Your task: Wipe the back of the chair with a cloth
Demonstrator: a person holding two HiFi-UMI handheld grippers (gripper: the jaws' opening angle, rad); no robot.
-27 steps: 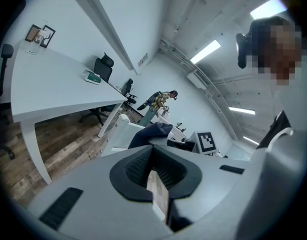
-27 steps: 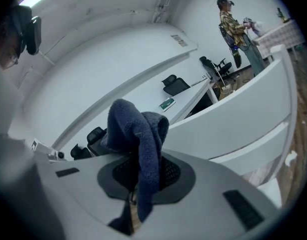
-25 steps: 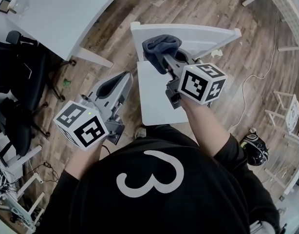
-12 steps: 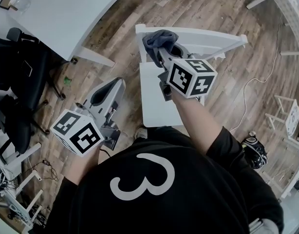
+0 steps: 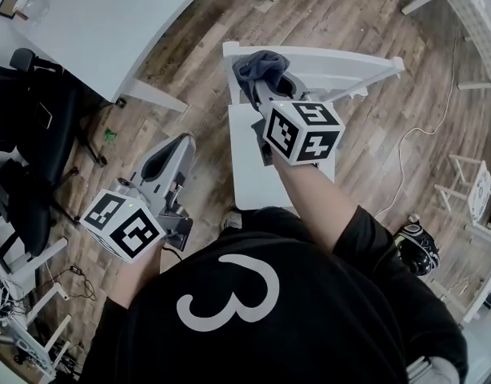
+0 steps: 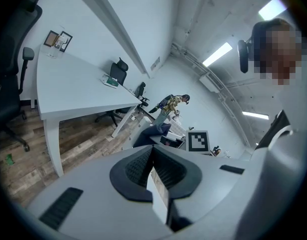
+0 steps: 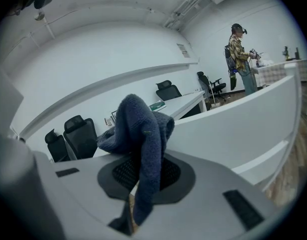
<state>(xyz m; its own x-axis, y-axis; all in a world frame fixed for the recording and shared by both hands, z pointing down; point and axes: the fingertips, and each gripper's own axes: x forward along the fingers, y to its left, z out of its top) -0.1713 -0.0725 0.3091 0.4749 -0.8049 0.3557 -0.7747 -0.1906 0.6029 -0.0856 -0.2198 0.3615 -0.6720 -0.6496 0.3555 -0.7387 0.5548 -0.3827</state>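
A white chair stands on the wooden floor in front of me. Its back is the white rail at the far side of the seat. My right gripper is shut on a dark blue cloth, which rests at the left end of the chair back. In the right gripper view the cloth bunches between the jaws, with the white chair back to its right. My left gripper hangs over the floor left of the chair, jaws shut with nothing between them.
A large white table stands at the upper left, with black office chairs along the left edge. A white cable trails over the floor to the right. White frames stand at the far right. A person stands in the distance.
My right gripper has slid the cloth leftward along the chair back, to its left end. My left gripper has drifted a little to the left and nearer to me.
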